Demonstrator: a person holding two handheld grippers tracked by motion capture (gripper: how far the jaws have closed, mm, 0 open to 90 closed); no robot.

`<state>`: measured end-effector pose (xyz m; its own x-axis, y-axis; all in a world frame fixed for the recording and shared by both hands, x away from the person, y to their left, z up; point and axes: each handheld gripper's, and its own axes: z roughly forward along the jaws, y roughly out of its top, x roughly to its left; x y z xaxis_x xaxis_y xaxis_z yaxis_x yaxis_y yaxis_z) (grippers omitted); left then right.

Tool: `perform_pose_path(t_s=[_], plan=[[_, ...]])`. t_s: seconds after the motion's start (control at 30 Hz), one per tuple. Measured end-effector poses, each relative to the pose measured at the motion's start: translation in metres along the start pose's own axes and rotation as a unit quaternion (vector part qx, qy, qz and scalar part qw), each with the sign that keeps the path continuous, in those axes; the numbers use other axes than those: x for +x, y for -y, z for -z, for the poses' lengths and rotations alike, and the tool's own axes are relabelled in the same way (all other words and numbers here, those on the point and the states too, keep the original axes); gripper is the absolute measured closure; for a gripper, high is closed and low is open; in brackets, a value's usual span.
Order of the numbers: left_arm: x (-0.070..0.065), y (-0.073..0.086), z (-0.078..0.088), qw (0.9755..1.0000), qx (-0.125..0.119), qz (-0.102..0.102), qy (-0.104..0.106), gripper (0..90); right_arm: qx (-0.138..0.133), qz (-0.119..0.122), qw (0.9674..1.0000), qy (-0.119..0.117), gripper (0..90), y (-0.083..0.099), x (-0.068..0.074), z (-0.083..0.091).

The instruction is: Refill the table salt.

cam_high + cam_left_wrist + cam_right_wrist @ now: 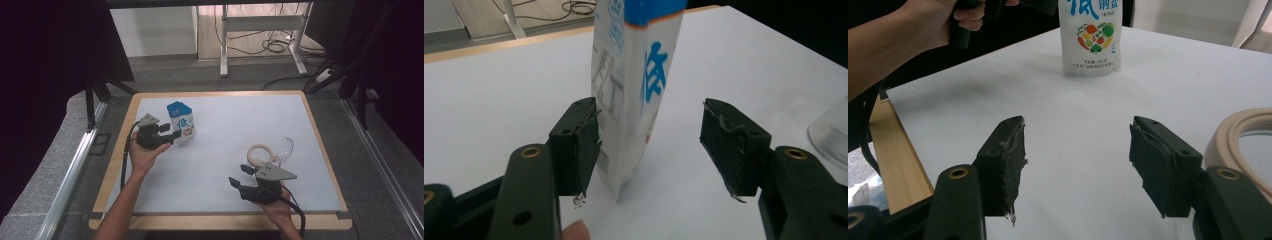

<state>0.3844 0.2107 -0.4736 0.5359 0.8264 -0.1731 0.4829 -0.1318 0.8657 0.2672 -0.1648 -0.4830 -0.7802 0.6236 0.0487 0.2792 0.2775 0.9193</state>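
Your left gripper (649,145) brackets the upright carton (636,90), one pad touching, the other apart: no grip yet. Your right gripper (1078,165) rests half-open and empty beside the ring (1243,135); lifting remains.

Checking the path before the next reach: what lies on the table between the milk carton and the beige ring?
Nothing: in the high view the white table top runs bare from the milk carton to the beige ring.
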Motion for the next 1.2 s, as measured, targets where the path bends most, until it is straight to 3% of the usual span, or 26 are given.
perform_pose_path(t_s=[0.17,0.37,0.47,0.63,0.77,1.2], plan=[[0.008,-0.017,-0.014,1.0,-0.008,-0.002,-0.002,47.4,0.0,0.0,1.0,0.0,39.8,0.0,0.0,0.0],[0.013,-0.022,-0.023,0.9999,-0.007,-0.004,-0.008,53.9,0.001,0.0,1.0,0.0,39.8,0.001,0.0,0.0],[0.015,-0.021,-0.027,0.9999,-0.011,-0.001,0.004,60.6,0.002,0.0,1.0,0.001,39.8,0.001,-0.001,0.001],[0.013,-0.021,-0.03,0.9998,-0.015,-0.012,0.005,79.8,0.002,0.001,1.0,0.002,39.8,0.002,-0.001,0.001],[0.014,-0.02,-0.031,0.9997,-0.021,-0.013,0.008,86.4,0.004,0.001,1.0,0.002,39.8,0.002,-0.001,0.0],[0.014,-0.017,-0.032,0.999,-0.041,-0.018,0.007,89.0,-0.001,-0.001,1.0,0.007,39.8,0.002,-0.002,0.001]])
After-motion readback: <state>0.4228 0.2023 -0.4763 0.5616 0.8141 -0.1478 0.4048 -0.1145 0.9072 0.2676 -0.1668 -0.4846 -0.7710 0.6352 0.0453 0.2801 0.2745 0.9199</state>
